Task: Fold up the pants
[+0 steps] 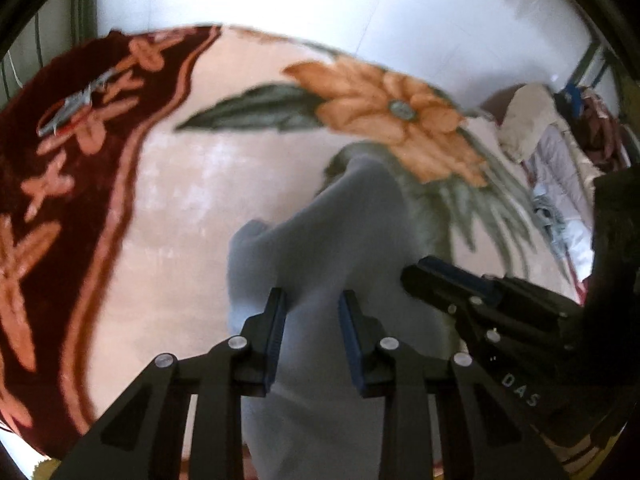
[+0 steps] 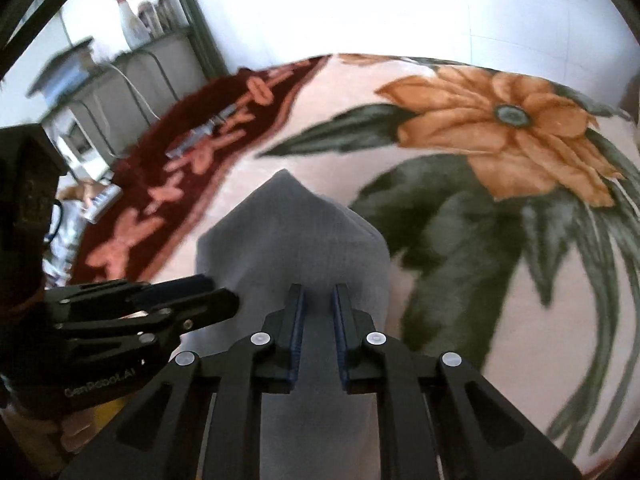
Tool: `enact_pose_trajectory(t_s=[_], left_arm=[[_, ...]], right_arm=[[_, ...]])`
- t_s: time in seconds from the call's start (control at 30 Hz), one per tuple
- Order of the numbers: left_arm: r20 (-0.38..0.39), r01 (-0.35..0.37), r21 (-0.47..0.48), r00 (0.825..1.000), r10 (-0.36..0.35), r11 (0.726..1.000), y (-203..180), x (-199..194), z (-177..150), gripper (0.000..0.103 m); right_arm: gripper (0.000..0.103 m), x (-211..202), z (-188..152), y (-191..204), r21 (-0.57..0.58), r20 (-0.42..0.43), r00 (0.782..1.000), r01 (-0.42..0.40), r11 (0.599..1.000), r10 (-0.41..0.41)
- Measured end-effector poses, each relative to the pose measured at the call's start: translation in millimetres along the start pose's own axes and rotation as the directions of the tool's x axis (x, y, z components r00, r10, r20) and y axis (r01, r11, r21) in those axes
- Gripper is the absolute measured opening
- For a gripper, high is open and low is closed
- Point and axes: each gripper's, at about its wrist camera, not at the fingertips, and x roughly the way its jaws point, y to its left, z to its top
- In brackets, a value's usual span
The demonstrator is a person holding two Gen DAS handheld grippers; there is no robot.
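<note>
Grey pants [image 1: 320, 232] lie bunched on a pink floral blanket [image 1: 192, 200], one end raised toward both cameras. My left gripper [image 1: 312, 300] is shut on a thick fold of that raised cloth, which fills the gap between its blue pads. Just to its right my right gripper [image 1: 416, 272] comes in from the side, its tips against the same cloth. In the right wrist view, the pants [image 2: 288, 232] rise in a peak, and my right gripper [image 2: 318, 292] is shut on the near fold. My left gripper [image 2: 224, 292] touches the pants' left edge.
The blanket [image 2: 440, 320] has a dark red border [image 1: 60, 200] and a large orange flower [image 1: 392, 112]. A small metal object [image 1: 76, 108] lies on the border. A pile of clothes [image 1: 552, 152] sits beyond the blanket's right end. A shelf with bottles [image 2: 136, 20] stands by the white wall.
</note>
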Motion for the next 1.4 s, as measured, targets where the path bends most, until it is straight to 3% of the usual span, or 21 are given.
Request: enact_pose_trajectory(t_s=[0.17, 0.4, 0.63, 0.9, 1.1, 1.4], left_arm=[[-0.021, 0.022, -0.053, 1.000, -0.023, 0.998, 17, 22, -5, 0.029], [-0.009, -0.014, -0.004, 1.000, 0.014, 1.000, 12, 25, -8, 0.029], [-0.001, -0.025, -0.002, 1.000, 0.025, 1.000, 7, 11, -7, 0.030], [-0.013, -0.061, 0.002, 0.998, 0.061, 0.998, 5, -8, -15, 0.041], [-0.041, -0.080, -0.005, 0.996, 0.080, 0.997, 7, -18, -29, 0.052], [-0.075, -0.097, -0.013, 0.993, 0.096, 0.995, 12, -17, -43, 0.065]], right_arm=[[0.014, 18, -2, 2, -0.052, -0.010, 0.999, 0.035, 0.998, -0.035], [0.013, 30, -4, -7, -0.027, -0.013, 0.999, 0.044, 0.999, -0.044], [0.014, -2, 1, -8, 0.029, 0.026, 1.000, -0.002, 1.000, 0.001], [0.015, -35, -21, 0, 0.046, 0.015, 1.000, -0.023, 0.999, 0.023], [0.040, -36, -42, -1, 0.060, -0.037, 0.999, 0.006, 0.998, -0.003], [0.057, -33, -52, -13, 0.148, -0.045, 0.999, 0.008, 0.989, -0.001]])
